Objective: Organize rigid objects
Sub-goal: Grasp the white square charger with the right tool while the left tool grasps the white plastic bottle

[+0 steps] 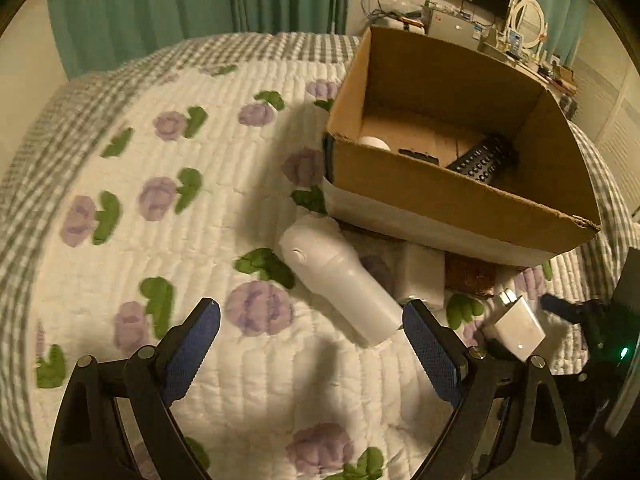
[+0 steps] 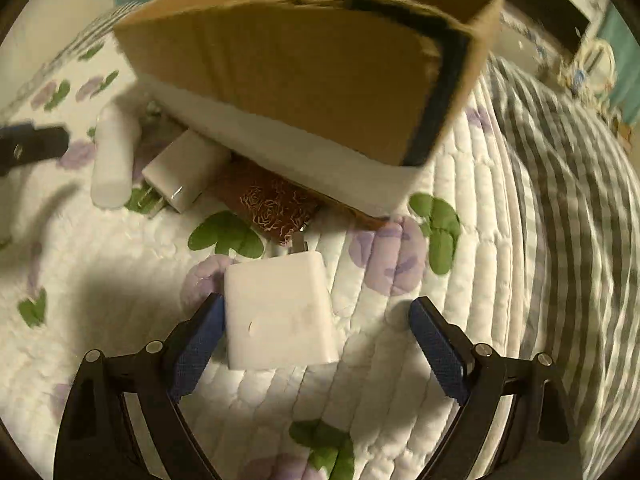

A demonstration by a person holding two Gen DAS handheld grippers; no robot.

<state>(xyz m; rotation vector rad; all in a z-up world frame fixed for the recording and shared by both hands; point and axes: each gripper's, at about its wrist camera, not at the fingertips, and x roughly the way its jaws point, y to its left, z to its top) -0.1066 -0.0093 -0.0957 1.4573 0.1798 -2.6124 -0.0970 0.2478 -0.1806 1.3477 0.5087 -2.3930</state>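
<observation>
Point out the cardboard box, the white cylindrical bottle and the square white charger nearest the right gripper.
cardboard box (image 1: 460,196): left wrist view, on its near outer wall.
white cylindrical bottle (image 1: 344,284): left wrist view, mid-body.
square white charger (image 2: 280,316): right wrist view, centre of its flat top face.

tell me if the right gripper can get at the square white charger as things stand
Probably yes: the right gripper is open and the square white charger lies flat on the quilt between its fingers, against the left one, nothing on top.

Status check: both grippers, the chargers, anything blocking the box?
Left gripper open, empty, near white bottle. Right gripper open around white charger, not clamped. Cardboard box ahead, path unobstructed.
</observation>
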